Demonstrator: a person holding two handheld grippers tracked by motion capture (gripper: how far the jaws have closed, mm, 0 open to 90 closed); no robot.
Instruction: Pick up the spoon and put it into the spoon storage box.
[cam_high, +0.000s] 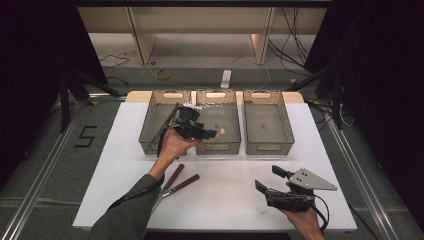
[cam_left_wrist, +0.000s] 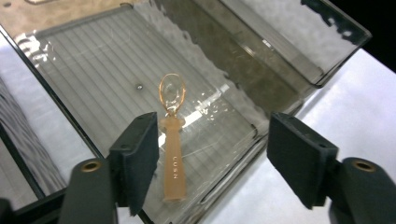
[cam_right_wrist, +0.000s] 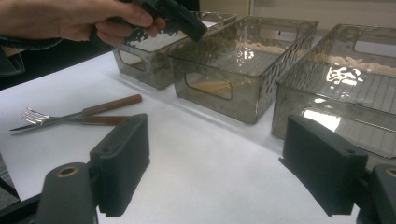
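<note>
Left gripper (cam_left_wrist: 212, 158) above the middle bin (cam_high: 235, 132): fingers (cam_left_wrist: 137, 158) spread wide, holding nothing; the orange spoon (cam_left_wrist: 173, 156) lies in that bin. Withdraw straight upward, clear of the bin's walls.

My two handheld grippers, both matte black

On my left arm I wear a grey-green sleeve (cam_high: 131, 207); a black cable trails beside it. Left gripper (cam_left_wrist: 212, 156) has blocky black pads on arms with brass-coloured screw eyes. Right gripper (cam_high: 267, 180) carries a grey three-cornered plate dotted with small holes, its cable looping behind; its ribbed pads (cam_right_wrist: 122, 161) show brass eyes too.
</note>
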